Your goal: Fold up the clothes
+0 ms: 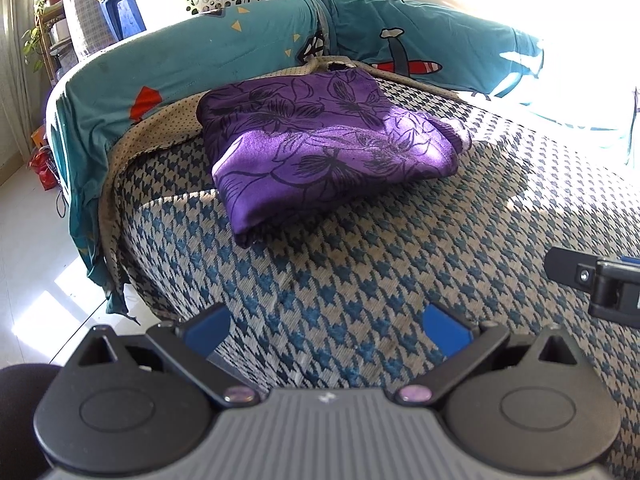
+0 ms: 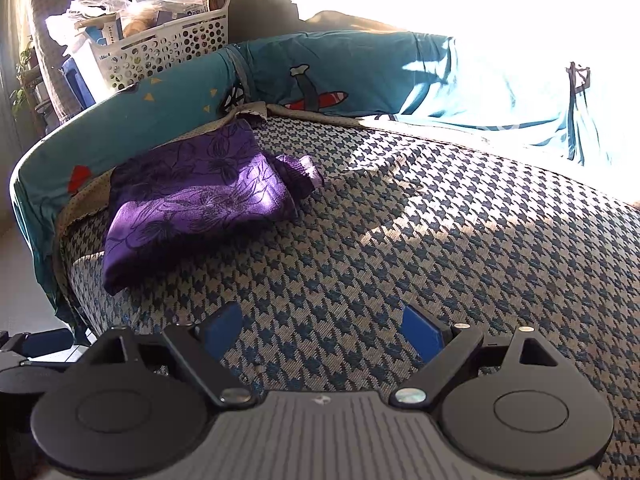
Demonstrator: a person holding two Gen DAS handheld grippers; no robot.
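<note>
A purple garment [image 1: 320, 140] with a black flower print lies folded into a thick bundle on the blue-and-cream houndstooth bed cover [image 1: 360, 280]. In the right wrist view the same purple garment [image 2: 192, 200] lies at the left, with a small flap sticking out on its right side. My left gripper [image 1: 327, 330] hangs open over the cover, well in front of the bundle, with nothing between its blue pads. My right gripper [image 2: 322, 330] is open too, empty, to the right of the bundle and short of it. Part of the right gripper [image 1: 600, 284] shows at the right edge of the left wrist view.
A teal sheet [image 1: 260, 40] with plane prints drapes the couch back behind the cover. A white perforated laundry basket [image 2: 160, 40] full of items stands behind it. The bed's left edge drops to a pale floor [image 1: 32, 240]. Strong sunlight washes out the far right.
</note>
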